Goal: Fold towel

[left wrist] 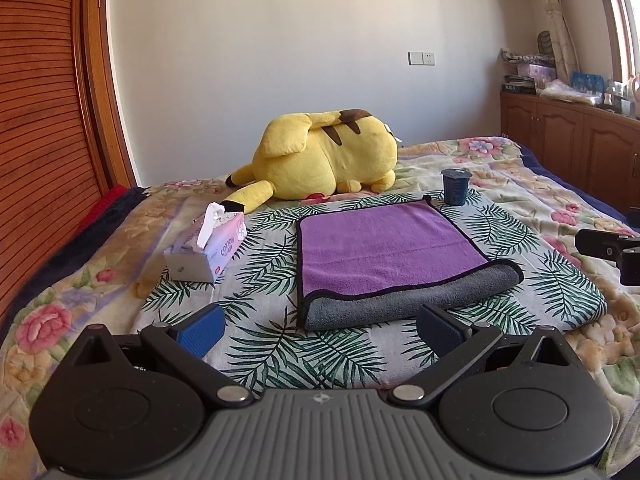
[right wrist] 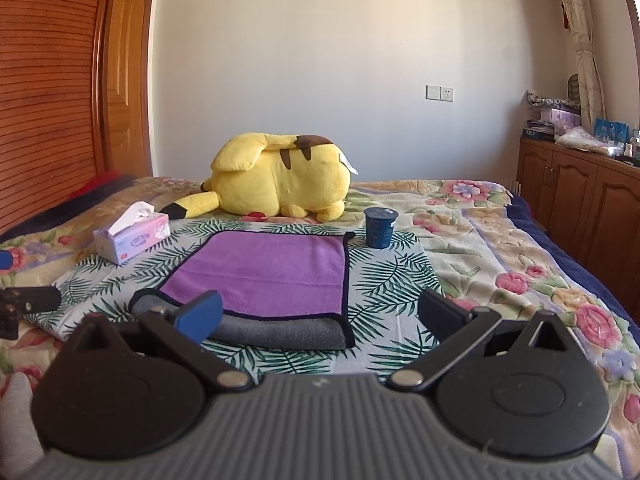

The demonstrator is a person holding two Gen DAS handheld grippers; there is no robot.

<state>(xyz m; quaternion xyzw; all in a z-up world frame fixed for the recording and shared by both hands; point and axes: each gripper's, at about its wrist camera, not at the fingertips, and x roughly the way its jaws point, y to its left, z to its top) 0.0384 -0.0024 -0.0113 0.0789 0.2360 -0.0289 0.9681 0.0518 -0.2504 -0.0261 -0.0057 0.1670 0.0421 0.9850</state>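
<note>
Blue pads on both of my grippers are spread wide right now and holding nothing, so I'm sitting at the start of a grab, not mid-fold. From the left gripper (left wrist: 320, 330) the towel (left wrist: 384, 256) lies just past the fingertips, slightly toward my right finger, with the grey rolled edge closest and the purple face running away from me. From the right gripper (right wrist: 320, 312) the same towel sits ahead and toward the left finger, whose pad overlaps the grey edge in that view, though I can't tell if it's actually touching. It looks already doubled over once, purple layer over grey, lying flat on the palm-leaf cloth (left wrist: 256, 344) on the bed. My guess is the next step is another fold, so I'd bring each set of fingers down on a near corner, pinch both layers together including the black trim, then lift low and carry toward the far edge so the layers don't slide apart. Beyond the left fingers there's a tissue box (left wrist: 208, 246), and past the towel's far right corner a dark blue cup (left wrist: 455, 186) stands close enough that I'd keep the sweep short. Farthest back is the yellow plush (left wrist: 320, 156).
</note>
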